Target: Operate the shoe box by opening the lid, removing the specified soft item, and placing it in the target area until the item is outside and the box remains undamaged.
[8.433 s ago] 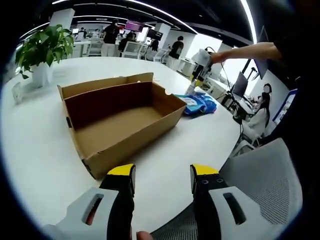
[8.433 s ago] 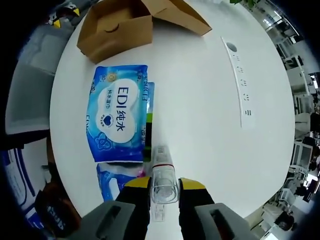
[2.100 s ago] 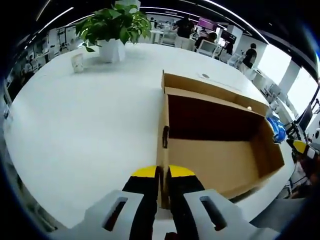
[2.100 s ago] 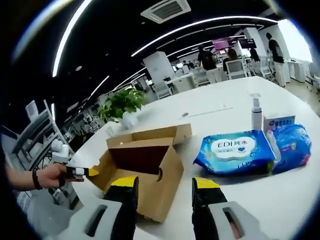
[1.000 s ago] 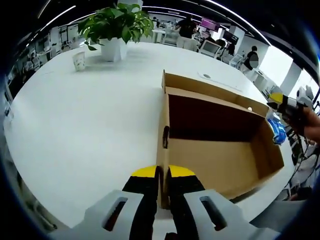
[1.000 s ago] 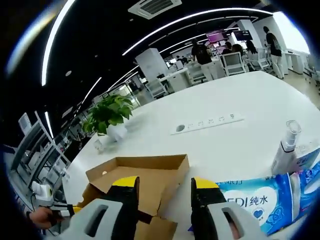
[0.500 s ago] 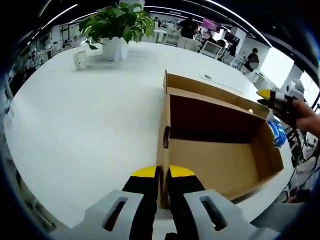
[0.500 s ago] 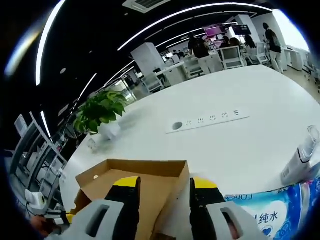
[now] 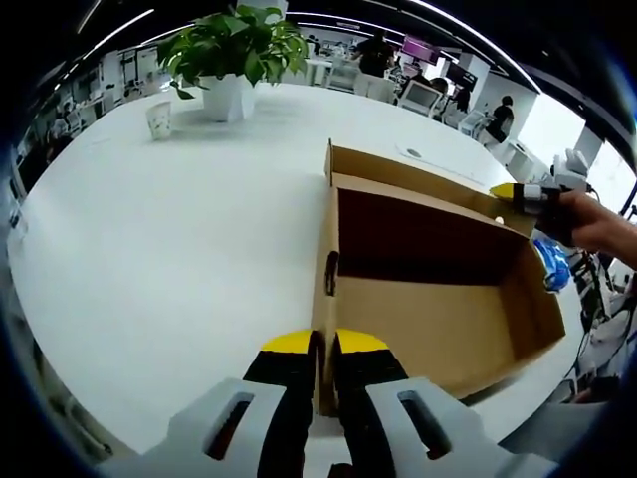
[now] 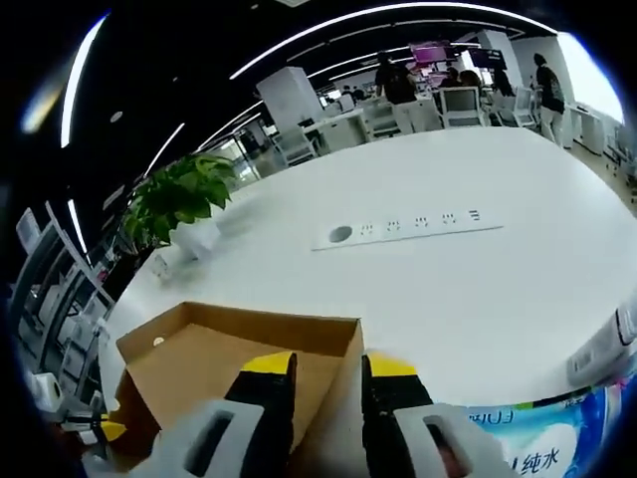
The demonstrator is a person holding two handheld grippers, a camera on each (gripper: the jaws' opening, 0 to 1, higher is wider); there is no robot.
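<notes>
Left gripper (image 9: 322,344) clamps shoe box (image 9: 438,299); right gripper (image 10: 326,366) straddles lid (image 10: 219,354).

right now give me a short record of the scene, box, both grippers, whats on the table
surface: white table
box: open cardboard shoe box, nothing seen inside, lid folded back
left gripper: jaws shut on the box's near end wall
right gripper: jaws straddle the lid's corner edge, narrow gap; contact cannot be told
removed items: blue wipes pack on the table beside the box
other: potted plant, paper cup, power strip set in the table
</notes>
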